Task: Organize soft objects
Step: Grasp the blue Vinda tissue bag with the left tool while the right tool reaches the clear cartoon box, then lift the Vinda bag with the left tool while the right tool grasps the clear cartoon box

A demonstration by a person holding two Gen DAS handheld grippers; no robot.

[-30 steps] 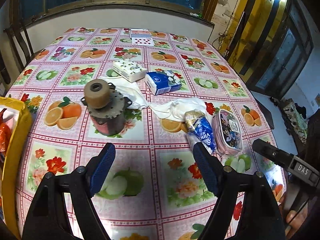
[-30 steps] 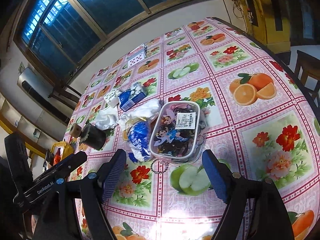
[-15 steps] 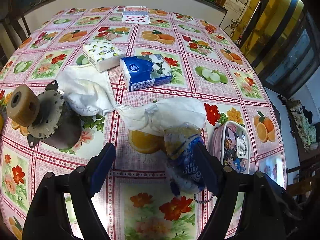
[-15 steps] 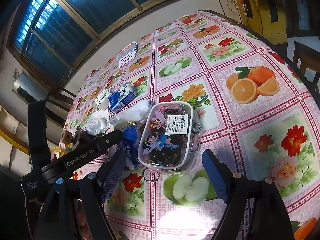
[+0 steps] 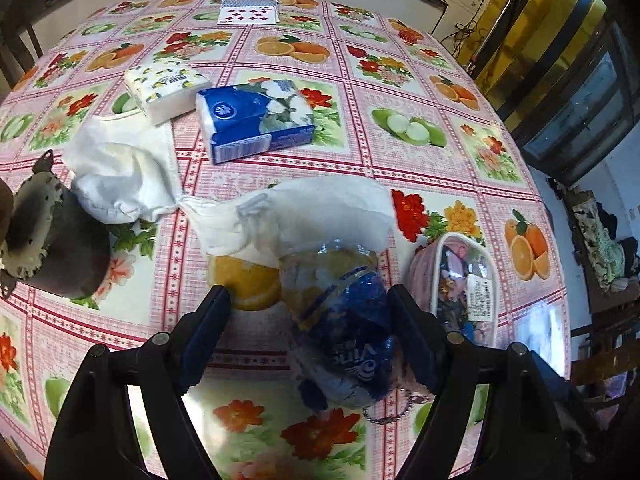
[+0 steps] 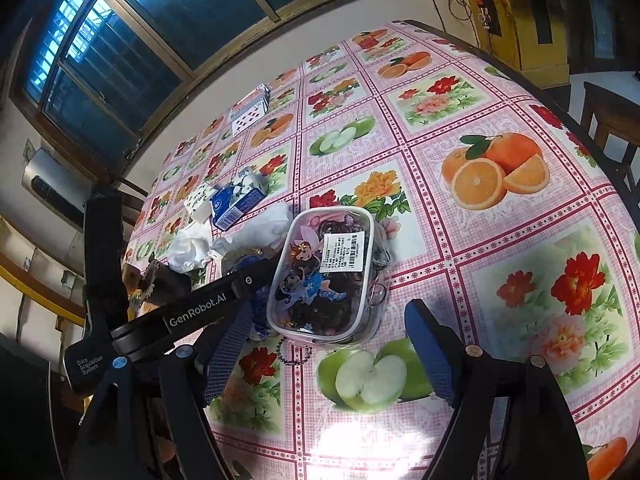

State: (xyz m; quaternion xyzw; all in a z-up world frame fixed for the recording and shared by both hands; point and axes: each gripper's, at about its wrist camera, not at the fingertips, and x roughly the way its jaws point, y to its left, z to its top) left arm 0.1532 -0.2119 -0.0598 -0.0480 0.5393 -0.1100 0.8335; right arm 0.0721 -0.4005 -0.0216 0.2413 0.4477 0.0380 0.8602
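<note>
Left gripper (image 5: pixel 308 316) — jaws spread wide, nothing clamped. A crumpled blue-and-clear plastic bag (image 5: pixel 344 324) lies between the two fingers at lower centre of the left view, close against the right-hand finger; whether it touches is hard to tell.

Right gripper (image 6: pixel 328 344) — jaws likewise spread and empty, hovering over the tablecloth (image 6: pixel 500 264) above a printed green apple. Just beyond its fingers, at centre frame, a clear pouch (image 6: pixel 324 276) with a cartoon print, dark contents, a price label and a small bead chain.

Outward from the bag, in the left view:
- white cloth (image 5: pixel 320 212), rumpled, its edge draped partly over the bag's top
- second white cloth (image 5: pixel 120 176), bunched, centre left, joined to the first by a twisted strand
- blue tissue pack (image 5: pixel 256 120), upper centre
- white tissue pack (image 5: pixel 166 90), just left of the blue one, upper left
- dark metal gear-like part (image 5: pixel 52 240), far left edge
- playing cards (image 5: pixel 248 10), top centre, well apart from everything else

Progress, as judged — barely started. The soft items sit scattered and ungrouped, both cloths unfolded, nothing held. The bag looks to be the first pick; all sorting and gathering remains.
</note>
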